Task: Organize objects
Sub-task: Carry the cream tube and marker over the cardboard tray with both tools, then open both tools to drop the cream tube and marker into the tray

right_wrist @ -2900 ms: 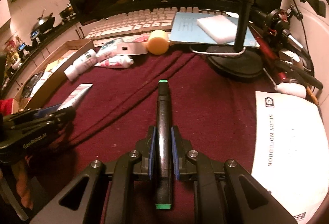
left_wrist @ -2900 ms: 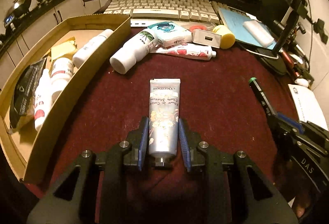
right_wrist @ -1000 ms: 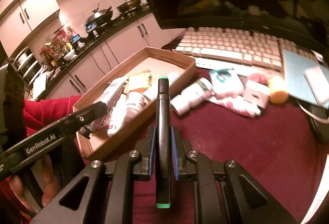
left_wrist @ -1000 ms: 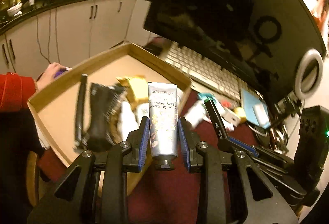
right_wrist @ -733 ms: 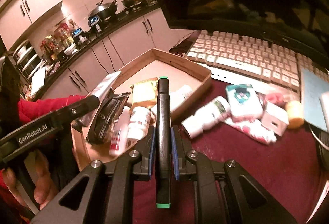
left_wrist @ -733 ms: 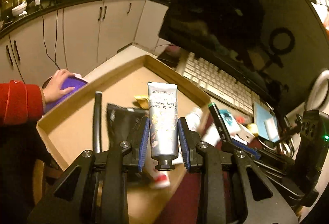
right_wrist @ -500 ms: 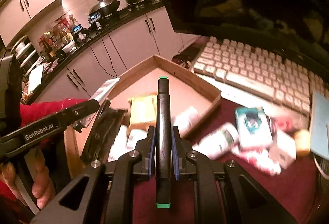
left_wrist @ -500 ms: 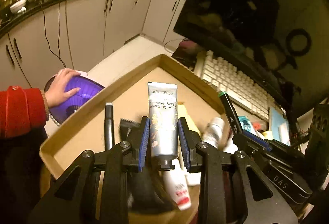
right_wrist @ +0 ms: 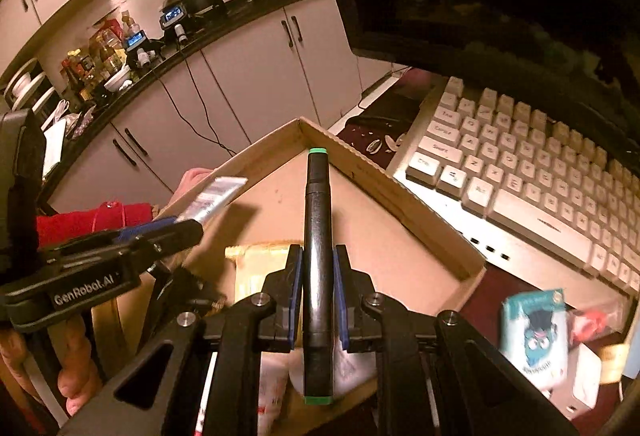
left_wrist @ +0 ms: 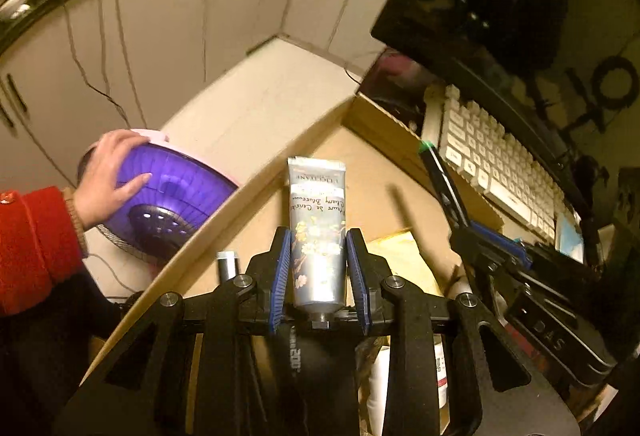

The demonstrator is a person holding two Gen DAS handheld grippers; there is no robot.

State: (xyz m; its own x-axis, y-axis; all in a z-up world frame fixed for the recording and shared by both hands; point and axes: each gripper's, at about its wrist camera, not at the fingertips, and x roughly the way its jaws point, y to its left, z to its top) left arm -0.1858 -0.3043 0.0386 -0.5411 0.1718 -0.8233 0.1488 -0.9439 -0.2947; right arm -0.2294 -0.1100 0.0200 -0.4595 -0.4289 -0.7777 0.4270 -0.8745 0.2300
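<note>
A dark red cloth-covered desk (right_wrist: 492, 300) carries a shallow cardboard tray (right_wrist: 404, 204) on the left. Right of its far corner lies a white keyboard (right_wrist: 532, 188), touching the tray's wall. Near right, 1 blurred tissue pack (right_wrist: 534, 336) lies on the cloth.

Left gripper (left_wrist: 319, 268) clamped on a hand cream tube (left_wrist: 318, 232) above the cardboard box (left_wrist: 376, 192); beside it, a hand (left_wrist: 106, 180) resting on a purple fan (left_wrist: 168, 196).
</note>
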